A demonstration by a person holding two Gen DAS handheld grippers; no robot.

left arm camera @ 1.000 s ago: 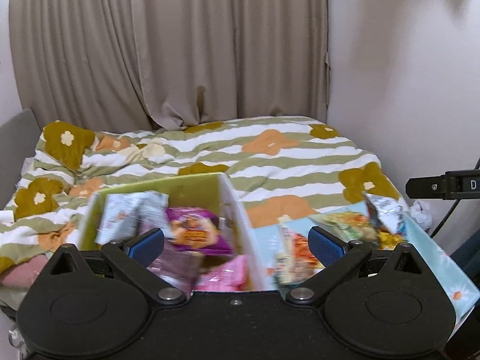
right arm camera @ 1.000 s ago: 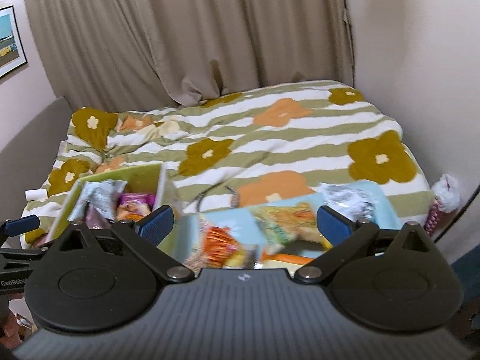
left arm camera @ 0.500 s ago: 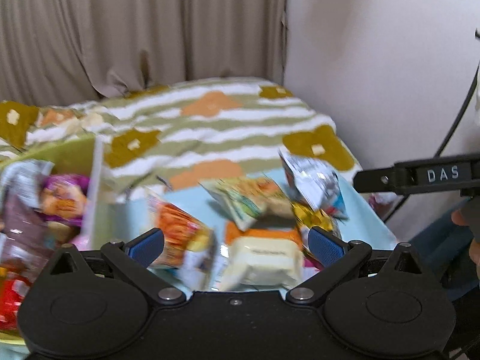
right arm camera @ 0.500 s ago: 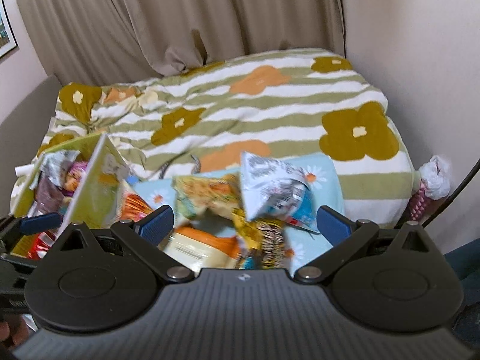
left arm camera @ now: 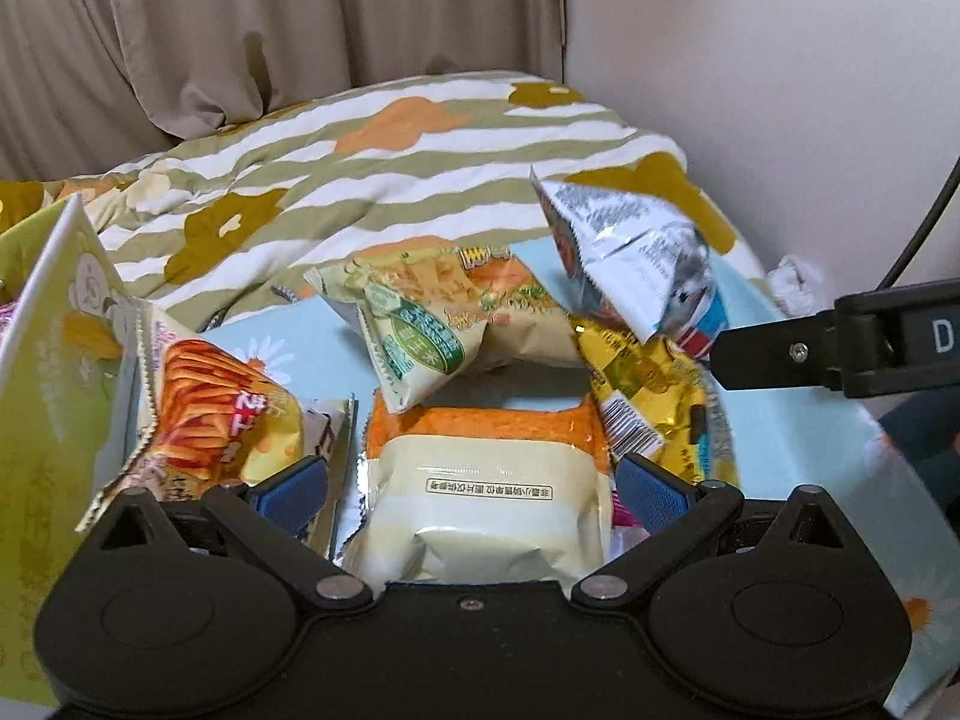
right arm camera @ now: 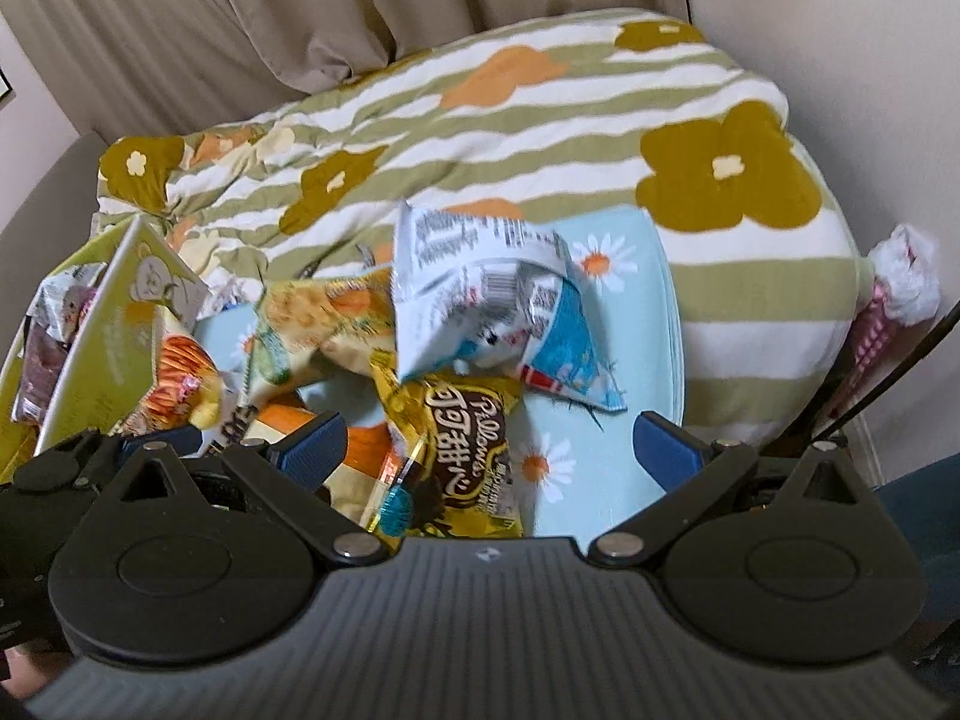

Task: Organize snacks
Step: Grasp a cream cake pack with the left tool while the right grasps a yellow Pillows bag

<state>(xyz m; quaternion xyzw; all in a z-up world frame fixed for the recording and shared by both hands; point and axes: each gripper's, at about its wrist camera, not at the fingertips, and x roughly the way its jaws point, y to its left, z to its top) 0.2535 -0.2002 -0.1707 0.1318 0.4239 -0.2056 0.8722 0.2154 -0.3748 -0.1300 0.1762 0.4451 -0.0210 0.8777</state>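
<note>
Snack packets point(left arm camera: 480, 498) on mat point(right arm camera: 606, 468), box point(left arm camera: 42, 420) left

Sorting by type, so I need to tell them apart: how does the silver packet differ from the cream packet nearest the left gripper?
The silver packet is shiny foil, crumpled, and sits propped up on top of other snacks; the cream packet is matte, smooth and lies flat. The silver one is at the far right of the pile; the cream one sits between the left gripper's open jaws. Both are sealed and not in the box.

soft, even indoor light, moderately dim, source not visible. faint shadows under the snack packets point(left arm camera: 480, 498). mild glare on the silver packet point(left arm camera: 636, 252). strong fisheye curvature with dark corners. right wrist view motion-blurred; left wrist view sharper.
</note>
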